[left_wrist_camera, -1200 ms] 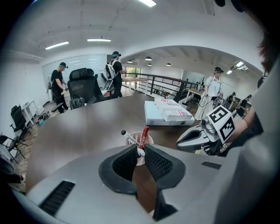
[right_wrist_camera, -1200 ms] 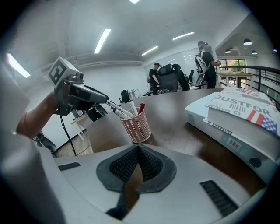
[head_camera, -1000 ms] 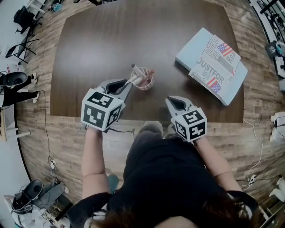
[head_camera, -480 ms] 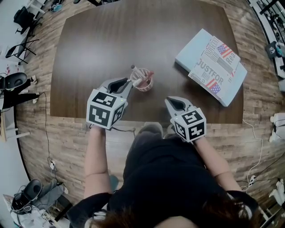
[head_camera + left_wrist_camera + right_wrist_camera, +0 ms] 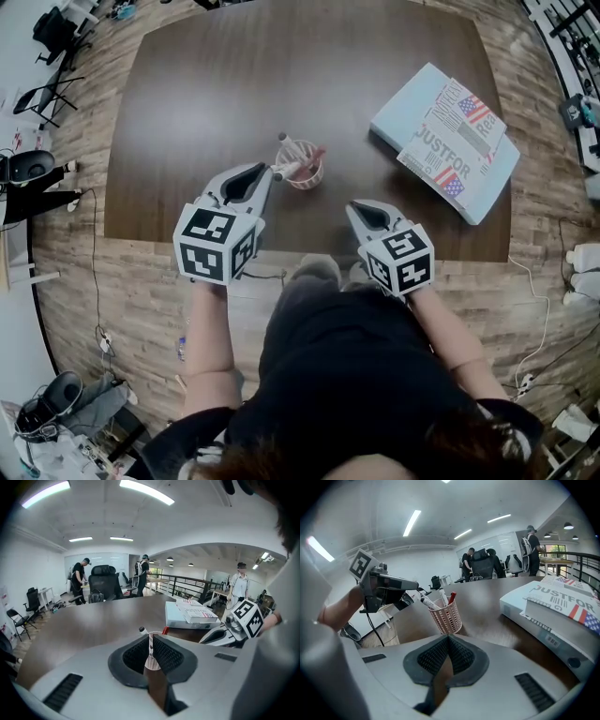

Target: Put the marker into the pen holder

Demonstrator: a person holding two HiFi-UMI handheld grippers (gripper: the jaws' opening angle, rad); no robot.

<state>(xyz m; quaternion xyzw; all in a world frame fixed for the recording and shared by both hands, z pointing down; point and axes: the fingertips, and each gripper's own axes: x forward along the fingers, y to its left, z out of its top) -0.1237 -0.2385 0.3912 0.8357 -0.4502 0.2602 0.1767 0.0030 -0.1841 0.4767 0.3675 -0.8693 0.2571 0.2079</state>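
Two tongs: left tongs just tightened on the marker (pointing ahead into the holder); right tongs shut, empty.

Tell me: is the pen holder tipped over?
No, the pen holder stands upright on the table with markers poking out of its top.

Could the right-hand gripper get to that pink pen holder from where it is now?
Probably yes. The right gripper points almost straight at the pen holder, with only bare table between them; its jaws are shut and empty.
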